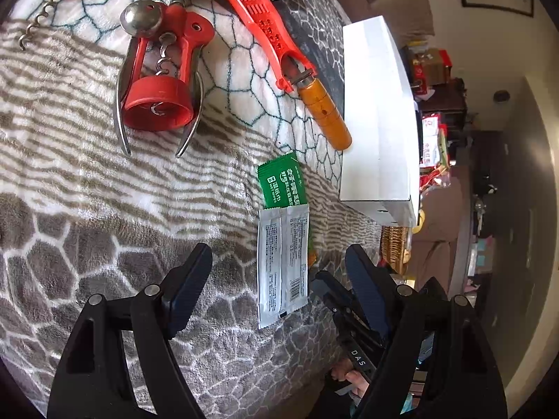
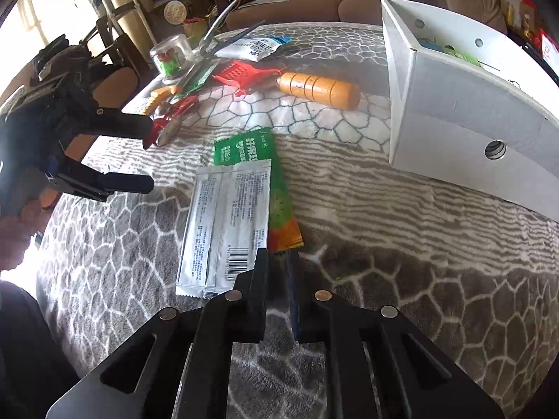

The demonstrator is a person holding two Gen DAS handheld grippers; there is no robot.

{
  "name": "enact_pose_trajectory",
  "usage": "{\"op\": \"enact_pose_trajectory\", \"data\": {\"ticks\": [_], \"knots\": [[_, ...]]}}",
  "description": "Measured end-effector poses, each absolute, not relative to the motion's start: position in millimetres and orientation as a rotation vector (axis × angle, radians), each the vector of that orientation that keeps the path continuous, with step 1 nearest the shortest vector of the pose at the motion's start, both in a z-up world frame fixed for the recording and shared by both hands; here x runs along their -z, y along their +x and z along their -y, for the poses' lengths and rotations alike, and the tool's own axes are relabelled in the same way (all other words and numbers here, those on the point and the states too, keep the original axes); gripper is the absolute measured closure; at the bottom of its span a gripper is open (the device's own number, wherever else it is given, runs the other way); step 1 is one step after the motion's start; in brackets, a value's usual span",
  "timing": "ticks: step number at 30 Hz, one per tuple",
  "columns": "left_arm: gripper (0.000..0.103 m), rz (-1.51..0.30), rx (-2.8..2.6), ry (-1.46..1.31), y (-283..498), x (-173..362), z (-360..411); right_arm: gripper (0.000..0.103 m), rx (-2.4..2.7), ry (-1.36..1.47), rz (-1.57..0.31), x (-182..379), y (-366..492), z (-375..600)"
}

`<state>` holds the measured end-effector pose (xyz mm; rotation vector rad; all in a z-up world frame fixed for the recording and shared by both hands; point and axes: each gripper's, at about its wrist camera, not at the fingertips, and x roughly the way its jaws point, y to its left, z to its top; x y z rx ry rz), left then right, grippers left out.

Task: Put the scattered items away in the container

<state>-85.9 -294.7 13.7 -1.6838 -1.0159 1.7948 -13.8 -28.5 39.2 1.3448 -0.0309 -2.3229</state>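
Pinching the near end of the green packet, your right gripper has its fingers almost together. Your left gripper hangs spread wide over the blanket, holding nothing. The silver sachet overlaps that packet. Farther off stands the white box.

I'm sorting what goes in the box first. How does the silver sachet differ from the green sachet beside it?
The silver sachet is plain grey-white with small dark print and a barcode; the green sachet is bright green, turning orange at its near end. The silver sachet lies on top, overlapping the green one. The right gripper is shut on the green sachet's near end; the silver one lies loose. Both are flat packets on the blanket.
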Motion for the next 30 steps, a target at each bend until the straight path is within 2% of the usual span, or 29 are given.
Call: {"op": "enact_pose_trajectory", "data": {"ticks": [4,5,6,7,8,12,15,18,23,24,26,30], "knots": [[0.027,1.003,-1.782,-1.696,-83.9,-12.5,293.2,0.092,2.287,1.369,0.061,-44.5,-13.8,35.1],[0.027,1.005,-1.762,-1.689,-82.8,-12.9,290.9,0.089,2.291,1.380,0.094,-44.7,-13.6,32.0],[0.027,1.016,-1.730,-1.672,-81.2,-13.4,287.5,0.073,2.285,1.397,0.150,-43.1,-13.9,27.8],[0.027,1.031,-1.692,-1.657,-79.1,-13.6,283.4,0.063,2.266,1.416,0.205,-40.4,-14.1,24.0],[0.027,1.047,-1.654,-1.645,-76.7,-13.5,278.0,0.059,2.250,1.429,0.239,-37.5,-13.3,21.3],[0.027,1.077,-1.528,-1.646,-70.7,-4.3,253.1,0.063,2.213,1.448,0.284,-27.0,-11.9,22.0],[0.027,1.045,-1.529,-1.719,-68.0,8.6,243.6,0.067,2.169,1.446,0.396,-22.6,-15.7,19.0],[0.027,1.105,-1.502,-1.723,-66.0,18.2,246.5,0.068,2.090,1.442,0.531,-17.6,-21.5,16.0],[0.027,1.165,-1.485,-1.713,-66.0,22.2,250.0,0.068,2.080,1.425,0.577,-15.3,-25.2,23.7],[0.027,1.167,-1.485,-1.714,-66.5,22.3,250.1,0.078,2.083,1.415,0.574,-16.1,-25.6,26.0],[0.027,1.179,-1.481,-1.714,-67.0,23.0,250.7,0.089,2.112,1.386,0.516,-22.6,-24.6,33.0],[0.027,1.259,-1.462,-1.709,-70.0,25.6,262.3,0.091,2.166,1.314,0.281,-41.9,-18.6,56.7]]}}
